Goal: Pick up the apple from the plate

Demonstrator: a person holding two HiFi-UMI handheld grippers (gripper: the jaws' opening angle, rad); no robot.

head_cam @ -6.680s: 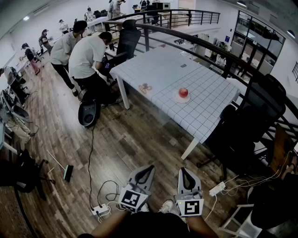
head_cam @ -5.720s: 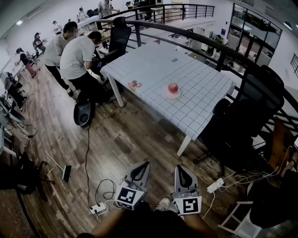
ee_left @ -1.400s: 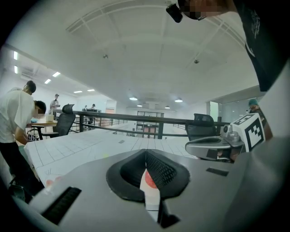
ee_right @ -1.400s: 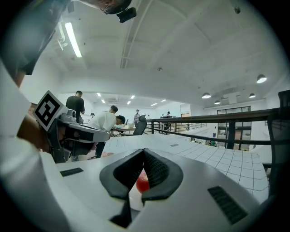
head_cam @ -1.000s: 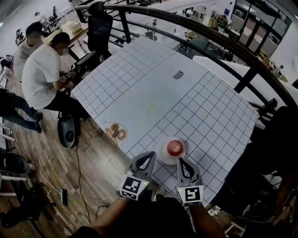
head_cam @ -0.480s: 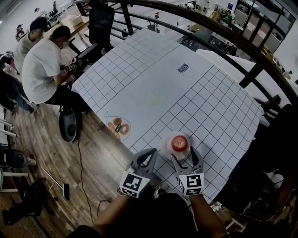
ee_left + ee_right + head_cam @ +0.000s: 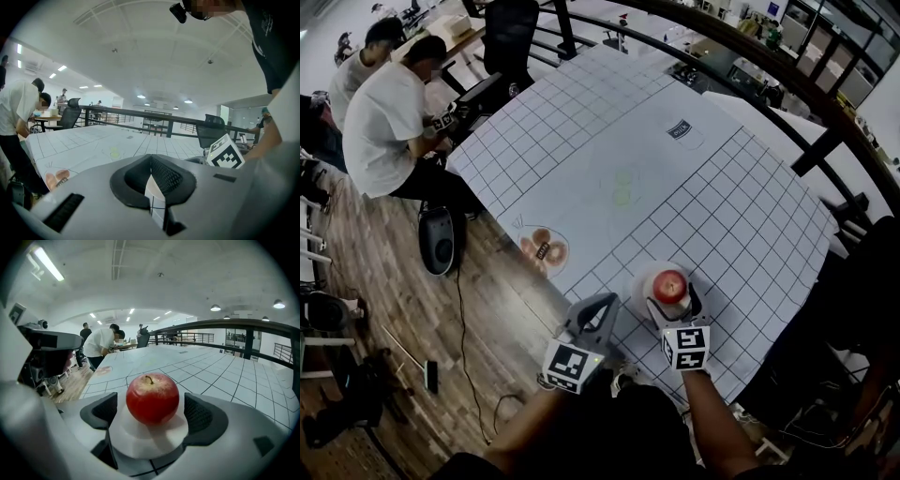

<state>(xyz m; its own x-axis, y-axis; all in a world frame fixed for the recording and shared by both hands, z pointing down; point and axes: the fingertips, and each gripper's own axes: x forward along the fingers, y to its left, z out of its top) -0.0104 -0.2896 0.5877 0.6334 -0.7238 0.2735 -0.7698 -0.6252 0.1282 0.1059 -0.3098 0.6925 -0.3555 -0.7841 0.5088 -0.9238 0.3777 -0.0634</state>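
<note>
**A:** Well, what lies around, starting at the left?

**B:** At the upper left of the head view are two people (image 7: 389,117) in pale tops. One black chair (image 7: 511,33) stands past them at the top edge. Below them, one dark round device (image 7: 438,248) sits on the wood floor (image 7: 384,309).

**A:** And further right?

**B:** One gridded table (image 7: 609,150) fills the middle. Near its lower-left edge, one small dish (image 7: 562,255) carries two brown round pieces (image 7: 541,238), well apart from the plate. One label (image 7: 679,130) lies toward the upper right, and one dark railing (image 7: 839,131) curves behind it.

**A:** The grippers?

**B:** There are two. The left gripper (image 7: 612,300) hangs at the table's lower edge, just left of the plate, with its jaws clenched together on nothing. The right gripper (image 7: 672,298) is released. Its jaws have just been opening, with the apple between them. Its pads (image 7: 199,413) stand on either side of the fruit without touching it.

**A:** Where's the apple?

**B:** One red apple (image 7: 670,284) sits stem up on the one white plate (image 7: 642,281), at the lower middle of the head view, near the table's lower edge.
</note>
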